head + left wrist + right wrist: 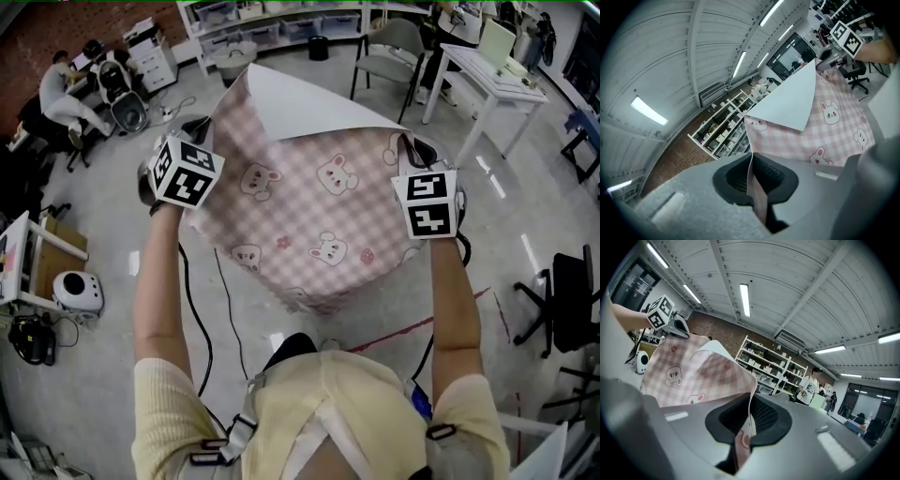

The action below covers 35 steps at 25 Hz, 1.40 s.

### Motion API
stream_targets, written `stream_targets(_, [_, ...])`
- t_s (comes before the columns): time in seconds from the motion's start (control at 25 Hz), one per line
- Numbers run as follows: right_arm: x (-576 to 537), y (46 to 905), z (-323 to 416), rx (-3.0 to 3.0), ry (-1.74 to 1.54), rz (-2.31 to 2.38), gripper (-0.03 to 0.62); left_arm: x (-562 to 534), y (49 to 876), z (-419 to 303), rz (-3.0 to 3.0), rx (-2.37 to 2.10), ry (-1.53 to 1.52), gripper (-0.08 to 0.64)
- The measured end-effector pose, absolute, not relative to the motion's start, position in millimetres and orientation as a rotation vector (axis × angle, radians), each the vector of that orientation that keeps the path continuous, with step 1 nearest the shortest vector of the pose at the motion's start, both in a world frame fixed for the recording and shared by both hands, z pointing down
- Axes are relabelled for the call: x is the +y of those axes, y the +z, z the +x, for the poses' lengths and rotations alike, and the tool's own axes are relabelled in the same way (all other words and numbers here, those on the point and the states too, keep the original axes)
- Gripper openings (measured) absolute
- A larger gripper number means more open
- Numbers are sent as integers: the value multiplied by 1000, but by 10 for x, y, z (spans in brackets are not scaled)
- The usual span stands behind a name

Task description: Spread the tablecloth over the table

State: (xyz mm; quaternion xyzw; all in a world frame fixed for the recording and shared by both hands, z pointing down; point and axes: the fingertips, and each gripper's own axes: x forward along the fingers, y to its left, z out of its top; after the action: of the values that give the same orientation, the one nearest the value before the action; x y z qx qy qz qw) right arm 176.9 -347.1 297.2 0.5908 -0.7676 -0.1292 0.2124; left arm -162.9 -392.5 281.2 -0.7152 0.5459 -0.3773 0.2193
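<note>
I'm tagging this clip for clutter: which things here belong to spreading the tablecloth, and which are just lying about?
In the job: pink checked tablecloth, held up; left gripper and right gripper, each shut on its edge.
Lying about: grey chair, white desk, black office chair, round white device on the floor, storage shelves.

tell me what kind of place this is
Most likely a lab or workshop-style office: storage shelves stacked with bins along the far side, white desks with a monitor, and office chairs on a bare grey floor.
</note>
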Motion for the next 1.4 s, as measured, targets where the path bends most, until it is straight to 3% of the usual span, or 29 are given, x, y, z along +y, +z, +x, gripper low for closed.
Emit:
stream_targets(1.04, [-4204,3291,2027,-2021,-177,1617,11,-5040,3183,-1391,-2037,1291,-1345,9])
stream_targets(1.4, [-4573,3756,2062,-1969,-95,1552,14,-5424,3691,-1232,-2063,1236,-1400,9])
